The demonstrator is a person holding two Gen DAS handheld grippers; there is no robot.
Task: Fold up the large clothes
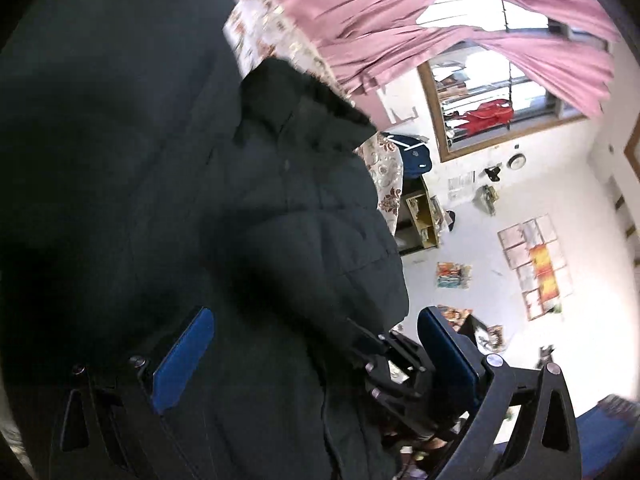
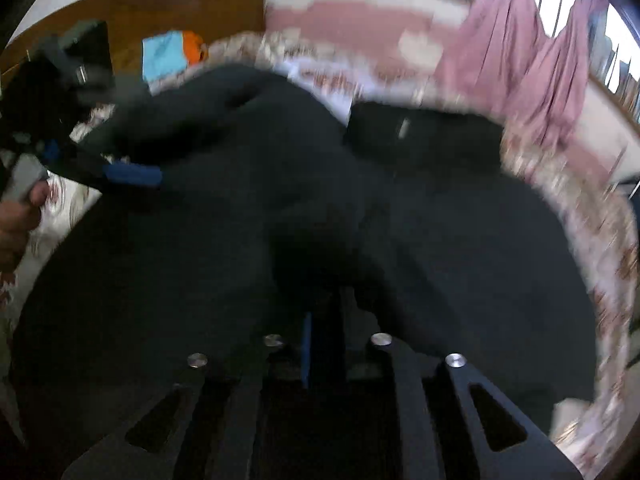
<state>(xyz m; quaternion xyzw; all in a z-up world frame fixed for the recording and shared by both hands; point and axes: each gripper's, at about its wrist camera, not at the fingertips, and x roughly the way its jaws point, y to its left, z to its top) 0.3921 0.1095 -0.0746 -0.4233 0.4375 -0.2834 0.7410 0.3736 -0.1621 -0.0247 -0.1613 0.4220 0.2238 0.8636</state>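
Note:
A large dark garment (image 2: 280, 184) lies spread and bunched on a floral bedsheet (image 2: 600, 248). In the right wrist view my right gripper (image 2: 324, 320) points down into its folds. The jaws stand a narrow gap apart, a thin strip of one blue pad (image 2: 306, 352) shows, and the dark, blurred cloth hides the tips. The garment (image 1: 160, 160) fills the left of the left wrist view. My left gripper (image 1: 316, 316) is wide open there, with cloth draped between its blue pads (image 1: 184, 360). The right wrist view shows a hand (image 2: 16, 220) holding the left gripper at the far left, one blue pad (image 2: 132, 174) against the cloth.
A wooden headboard (image 2: 180, 8) and a blue and orange item (image 2: 172, 54) lie beyond the bed. Pink curtains (image 1: 400, 28) hang by a window (image 1: 500, 100). A small shelf (image 1: 420, 216) and pictures on a white wall (image 1: 536, 264) are past the bed's edge.

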